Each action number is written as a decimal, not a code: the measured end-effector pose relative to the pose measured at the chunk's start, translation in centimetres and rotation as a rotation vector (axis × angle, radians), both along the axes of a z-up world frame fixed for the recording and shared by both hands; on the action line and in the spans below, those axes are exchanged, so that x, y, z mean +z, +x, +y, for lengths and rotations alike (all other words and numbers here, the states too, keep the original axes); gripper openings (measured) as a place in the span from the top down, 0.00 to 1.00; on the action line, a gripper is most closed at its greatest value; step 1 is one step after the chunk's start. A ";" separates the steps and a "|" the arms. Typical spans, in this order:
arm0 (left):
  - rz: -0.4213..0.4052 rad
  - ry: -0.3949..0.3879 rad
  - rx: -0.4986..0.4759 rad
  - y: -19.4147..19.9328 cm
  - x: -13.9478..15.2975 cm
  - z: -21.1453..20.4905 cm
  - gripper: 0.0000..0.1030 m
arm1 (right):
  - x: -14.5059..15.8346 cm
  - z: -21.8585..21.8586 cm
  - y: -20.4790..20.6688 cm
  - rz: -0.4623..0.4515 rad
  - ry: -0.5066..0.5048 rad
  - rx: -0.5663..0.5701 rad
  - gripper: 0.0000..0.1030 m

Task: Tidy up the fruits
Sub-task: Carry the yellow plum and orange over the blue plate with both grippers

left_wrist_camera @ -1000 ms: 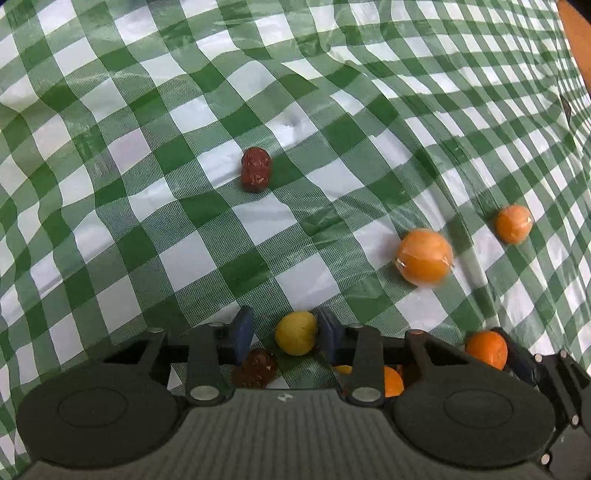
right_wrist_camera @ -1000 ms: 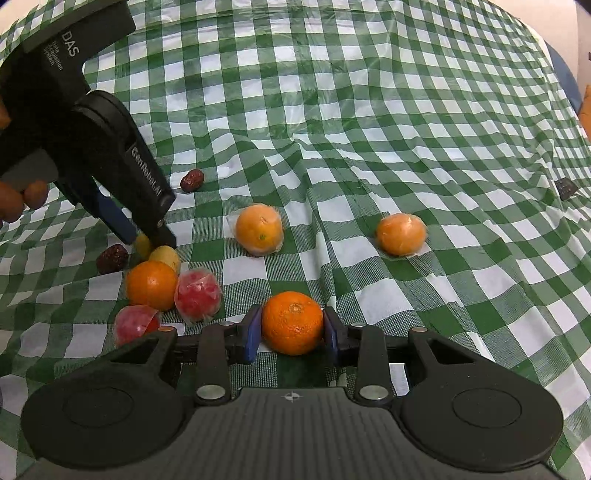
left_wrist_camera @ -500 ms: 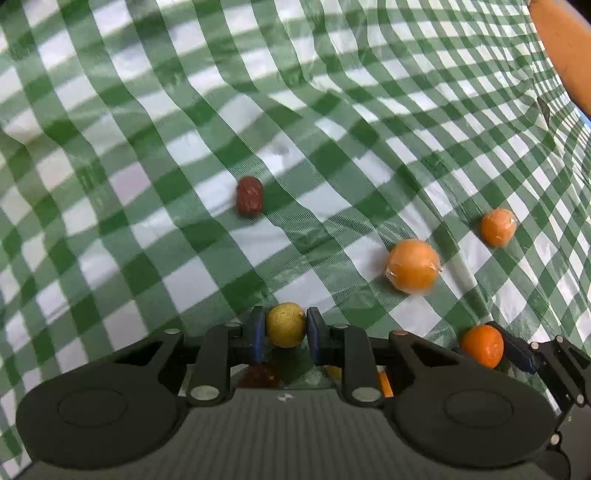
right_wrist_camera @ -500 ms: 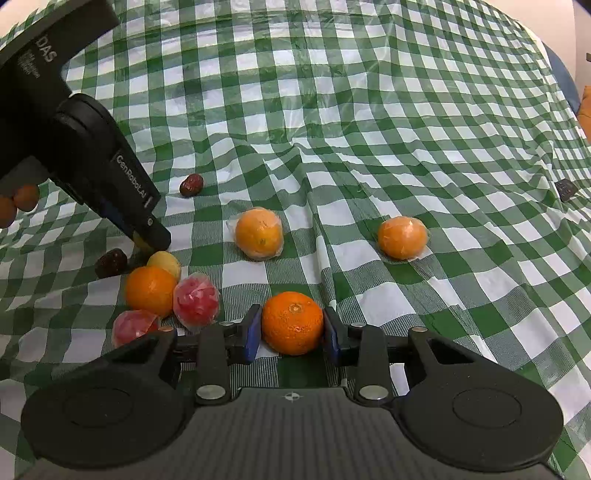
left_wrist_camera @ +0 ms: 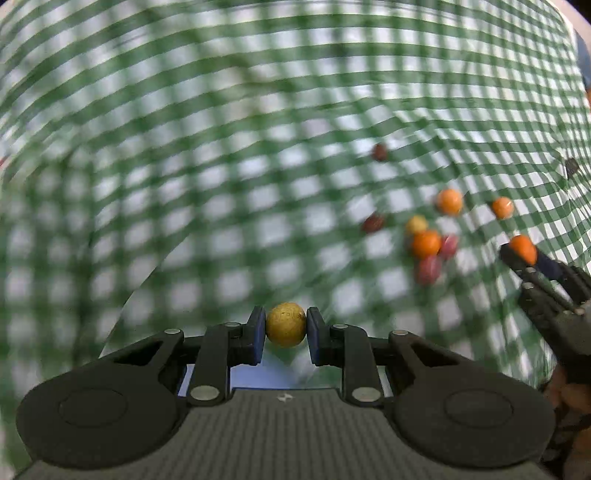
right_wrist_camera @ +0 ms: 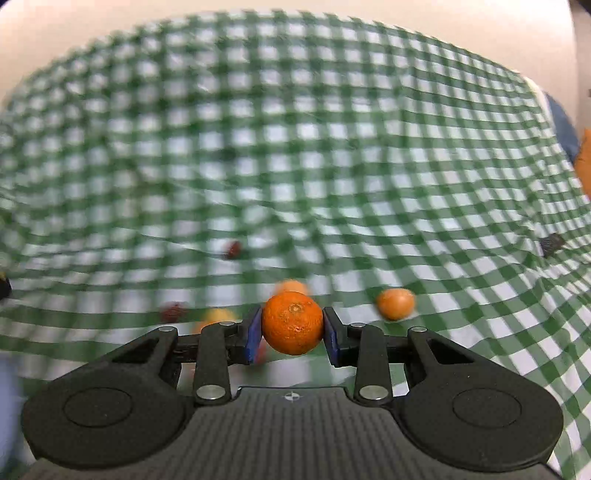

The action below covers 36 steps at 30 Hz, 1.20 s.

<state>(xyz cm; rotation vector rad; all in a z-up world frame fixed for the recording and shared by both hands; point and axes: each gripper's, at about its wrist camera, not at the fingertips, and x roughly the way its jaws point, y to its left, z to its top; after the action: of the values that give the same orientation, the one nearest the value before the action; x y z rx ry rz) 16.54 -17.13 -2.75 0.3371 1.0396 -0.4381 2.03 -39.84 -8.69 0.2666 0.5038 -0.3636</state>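
Note:
My left gripper is shut on a small yellow fruit and holds it above the green checked cloth. My right gripper is shut on an orange, also lifted off the cloth. The left wrist view shows the right gripper at the right edge with that orange between its pads. On the cloth lies a cluster: an orange, a yellow fruit, two red wrapped fruits, a dark red date. Both views are blurred.
Two wrapped oranges lie beyond the cluster, and another date lies farther back. A small dark object sits on the cloth at the right. The cloth is wrinkled; a pale wall stands behind the table.
My left gripper closed on the yellow fruit and swung it up and away to the left of the cluster. My right gripper lifted the orange off the cloth.

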 end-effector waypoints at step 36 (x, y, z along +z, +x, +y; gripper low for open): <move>-0.047 -0.128 0.192 -14.7 4.0 17.8 0.75 | 10.3 20.0 -9.8 -0.008 0.049 0.511 0.65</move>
<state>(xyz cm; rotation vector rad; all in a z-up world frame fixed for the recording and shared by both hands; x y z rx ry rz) 1.79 0.63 1.22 0.1317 0.9823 -0.3205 -7.73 -19.81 1.61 0.1780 0.5539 0.1471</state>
